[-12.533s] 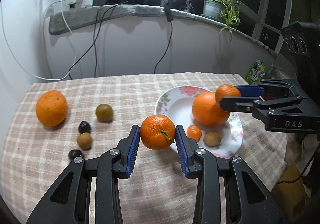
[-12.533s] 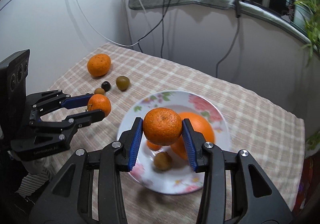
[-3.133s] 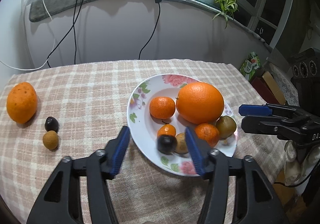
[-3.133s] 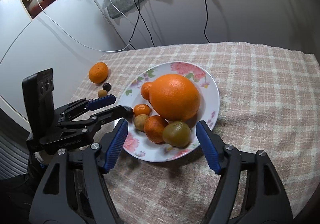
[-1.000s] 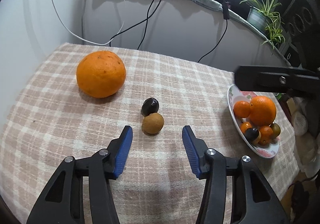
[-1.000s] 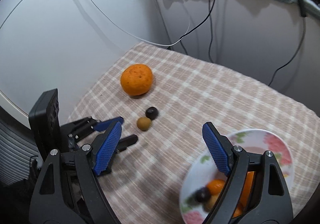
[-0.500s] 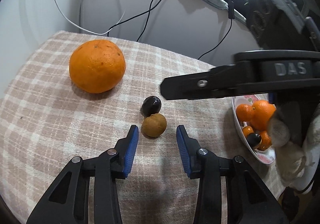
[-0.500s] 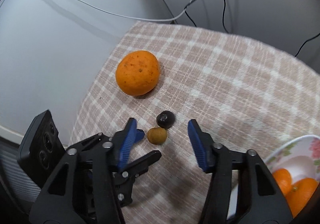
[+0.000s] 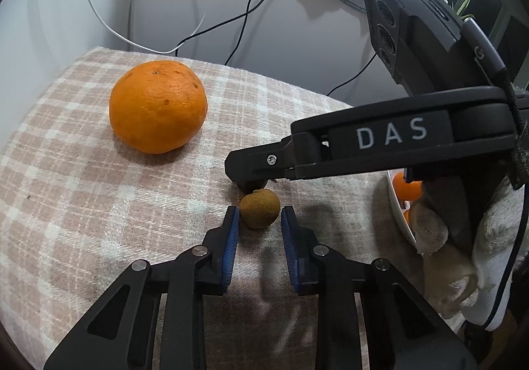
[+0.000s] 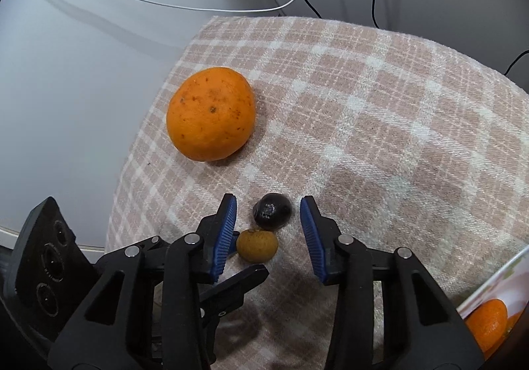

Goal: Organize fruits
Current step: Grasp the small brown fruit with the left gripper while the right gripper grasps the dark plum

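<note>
A small brown fruit [image 9: 260, 208] lies on the checked tablecloth between the blue pads of my left gripper [image 9: 258, 217], which is open around it with small gaps on both sides. A small dark fruit [image 10: 272, 210] lies just behind it, between the pads of my open right gripper [image 10: 268, 207]. The brown fruit also shows in the right wrist view [image 10: 257, 245], with a left finger beside it. In the left wrist view the right gripper's finger [image 9: 297, 156] hides the dark fruit. A large orange [image 9: 158, 106] sits at the far left, also in the right wrist view [image 10: 211, 113].
The flowered plate's rim [image 9: 398, 211] with oranges shows at the right edge, also in the right wrist view [image 10: 496, 282]. The table's left edge [image 10: 132, 151] runs close to the wall. Cables [image 9: 185, 42] hang behind the table.
Both grippers have come down and forward onto the two small fruits. The left jaws have narrowed around the brown fruit. The right jaws now straddle the dark fruit.
</note>
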The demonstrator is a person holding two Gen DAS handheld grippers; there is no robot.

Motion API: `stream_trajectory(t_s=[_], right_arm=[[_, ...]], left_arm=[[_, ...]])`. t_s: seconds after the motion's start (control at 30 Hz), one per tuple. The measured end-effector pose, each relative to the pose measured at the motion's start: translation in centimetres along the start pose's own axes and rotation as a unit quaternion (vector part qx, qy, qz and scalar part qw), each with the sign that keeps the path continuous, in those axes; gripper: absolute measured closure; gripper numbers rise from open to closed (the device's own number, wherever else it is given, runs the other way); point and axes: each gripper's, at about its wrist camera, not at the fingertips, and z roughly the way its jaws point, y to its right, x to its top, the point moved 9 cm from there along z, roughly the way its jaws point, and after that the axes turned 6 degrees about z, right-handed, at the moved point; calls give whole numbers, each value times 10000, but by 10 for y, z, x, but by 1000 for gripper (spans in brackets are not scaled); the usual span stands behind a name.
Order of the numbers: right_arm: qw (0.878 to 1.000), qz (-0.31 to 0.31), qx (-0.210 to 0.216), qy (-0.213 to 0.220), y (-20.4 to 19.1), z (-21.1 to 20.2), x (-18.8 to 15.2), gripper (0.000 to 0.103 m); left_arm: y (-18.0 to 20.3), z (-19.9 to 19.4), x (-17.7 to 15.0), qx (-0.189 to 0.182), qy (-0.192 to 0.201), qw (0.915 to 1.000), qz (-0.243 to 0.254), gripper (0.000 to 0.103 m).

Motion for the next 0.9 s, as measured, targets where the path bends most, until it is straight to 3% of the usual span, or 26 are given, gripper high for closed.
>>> stream_trajectory(t_s=[0.27, 0.77, 0.87, 0.9], right_arm=[[10000, -24, -76, -14, 1, 5, 0, 76], [9994, 8, 44, 353, 1, -27, 0, 77], [9990, -13, 48, 451, 3, -38, -2, 77], [9988, -32, 49, 496, 3, -43, -3, 77]], left_arm=[[0, 1, -1, 9, 18, 10000, 27, 81], [9, -22, -4, -10, 199, 9997, 120, 83], [15, -28, -4, -25, 243, 9996, 151, 86], [17, -31, -4, -28, 264, 9995, 173, 93]])
